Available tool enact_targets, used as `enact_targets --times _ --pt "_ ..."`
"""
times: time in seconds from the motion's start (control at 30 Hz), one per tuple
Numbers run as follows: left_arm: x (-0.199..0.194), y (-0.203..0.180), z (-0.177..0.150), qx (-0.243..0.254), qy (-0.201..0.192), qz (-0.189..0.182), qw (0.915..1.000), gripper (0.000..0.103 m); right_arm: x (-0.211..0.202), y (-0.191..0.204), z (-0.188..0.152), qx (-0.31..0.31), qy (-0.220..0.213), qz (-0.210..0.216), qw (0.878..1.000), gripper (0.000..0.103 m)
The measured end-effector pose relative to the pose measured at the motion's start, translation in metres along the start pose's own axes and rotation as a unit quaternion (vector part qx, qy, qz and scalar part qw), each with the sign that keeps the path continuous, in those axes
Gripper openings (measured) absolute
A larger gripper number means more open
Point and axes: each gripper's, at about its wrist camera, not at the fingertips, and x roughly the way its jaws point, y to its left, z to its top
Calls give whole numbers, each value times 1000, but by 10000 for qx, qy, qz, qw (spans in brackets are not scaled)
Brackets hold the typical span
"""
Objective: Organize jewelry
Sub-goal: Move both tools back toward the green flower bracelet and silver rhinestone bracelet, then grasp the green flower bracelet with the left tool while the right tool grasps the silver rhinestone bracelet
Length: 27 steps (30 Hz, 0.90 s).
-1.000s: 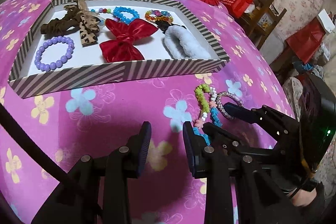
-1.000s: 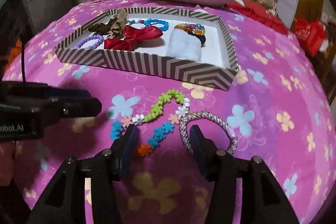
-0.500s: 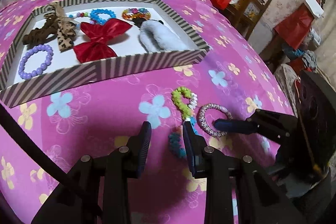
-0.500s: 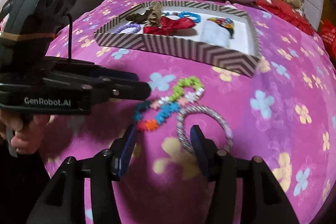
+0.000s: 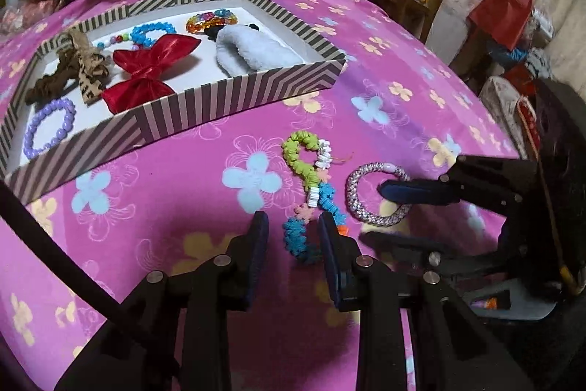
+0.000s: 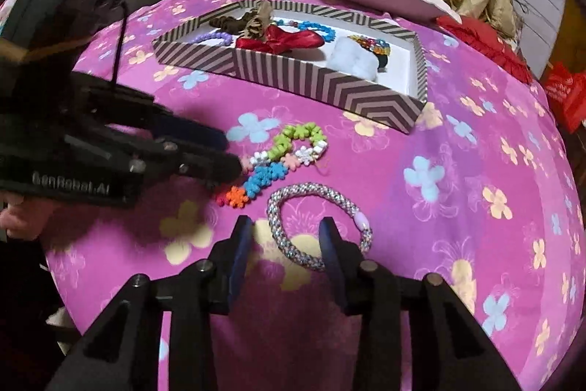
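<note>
Jewelry on pink floral cloth: my right gripper jaws are closing astride the silver beaded bracelet's near arc, pads not yet pressing. My left gripper, fingers apart, straddles the flower-bead bracelet's blue end. Striped box beyond holds red bow.

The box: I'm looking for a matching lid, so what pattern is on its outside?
Brown-and-white stripes forming chevrons on the box, clearest in the right wrist view.

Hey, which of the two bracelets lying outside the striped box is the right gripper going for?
The silver woven bracelet. The right gripper straddles its near side, jaws closing. The colourful flower-bead bracelet lies farther off, by the left gripper.
</note>
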Motion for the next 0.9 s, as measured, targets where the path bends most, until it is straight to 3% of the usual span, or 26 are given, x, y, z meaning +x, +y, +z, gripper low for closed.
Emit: enact_targets --times 0.03,0.1,0.17,0.33,0.5,0.57,0.6,0.63,0.7,0.8,0.9 --pt "0 -2 0 92 -1 79 9999 16 1 -1 1 14 -15 -10 10000 33" --pt "1 -6 -2 277 -36 379 9989 2 2 -2 3 59 -31 -63 10000 29" --pt "1 -4 -2 267 -45 424 9987 2 3 1 4 19 -28 -58 10000 19" --pt "2 0 0 236 -24 353 9991 2 4 3 5 30 -34 -87 10000 18" --pt "2 -14 -3 485 -42 263 9985 27 4 2 5 106 -60 -59 9999 22" --pt "4 -19 -4 615 -70 319 9976 29 4 3 4 97 -60 46 9999 33" --pt "4 -19 -5 625 -93 338 9974 29 4 4 4 49 -58 11 10000 33" --pt "4 -18 -4 615 -106 326 9975 28 4 6 4 -15 -59 -32 10000 33" --pt "4 -15 -3 587 -132 517 9968 5 4 6 4 -45 -55 -24 10000 33" --pt "3 -8 -2 480 -93 505 9975 4 4 9 5 -195 -52 -87 9998 32" --pt "2 -9 -2 444 -92 485 9978 4 4 17 7 -355 -15 -48 9994 11"
